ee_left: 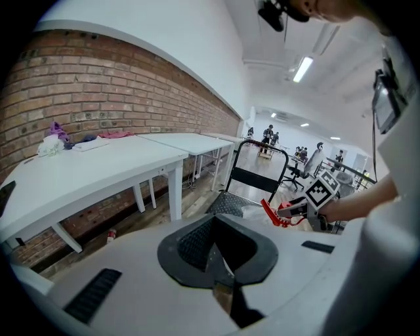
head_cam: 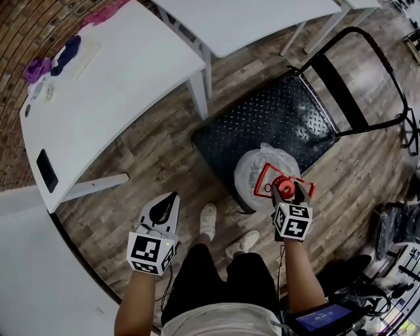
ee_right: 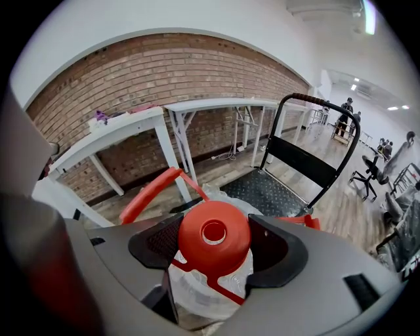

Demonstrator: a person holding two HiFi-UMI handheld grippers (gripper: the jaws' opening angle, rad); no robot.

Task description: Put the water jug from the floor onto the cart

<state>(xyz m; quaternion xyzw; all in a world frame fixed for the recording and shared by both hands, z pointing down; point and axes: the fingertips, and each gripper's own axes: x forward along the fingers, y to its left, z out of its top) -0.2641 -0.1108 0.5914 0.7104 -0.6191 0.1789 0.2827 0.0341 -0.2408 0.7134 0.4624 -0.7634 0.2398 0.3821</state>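
Observation:
The water jug (head_cam: 261, 172) is clear plastic with a red cap (ee_right: 213, 239) and a red carry handle (ee_right: 152, 188). My right gripper (head_cam: 287, 194) is shut around its neck just under the cap. The jug is over the near edge of the cart (head_cam: 275, 118), a black ribbed platform with a tall black handle (head_cam: 371, 49). Whether the jug rests on the platform I cannot tell. My left gripper (head_cam: 164, 209) is off to the left over the wooden floor, shut with nothing in it. In the left gripper view, the left gripper (ee_left: 220, 262) faces the cart (ee_left: 226, 205) and the right gripper (ee_left: 292, 211).
A white table (head_cam: 111, 85) stands left of the cart and a second one (head_cam: 243, 20) behind it, both along a brick wall. The person's shoes (head_cam: 209, 220) are between the grippers. Cables and gear (head_cam: 394, 262) crowd the lower right.

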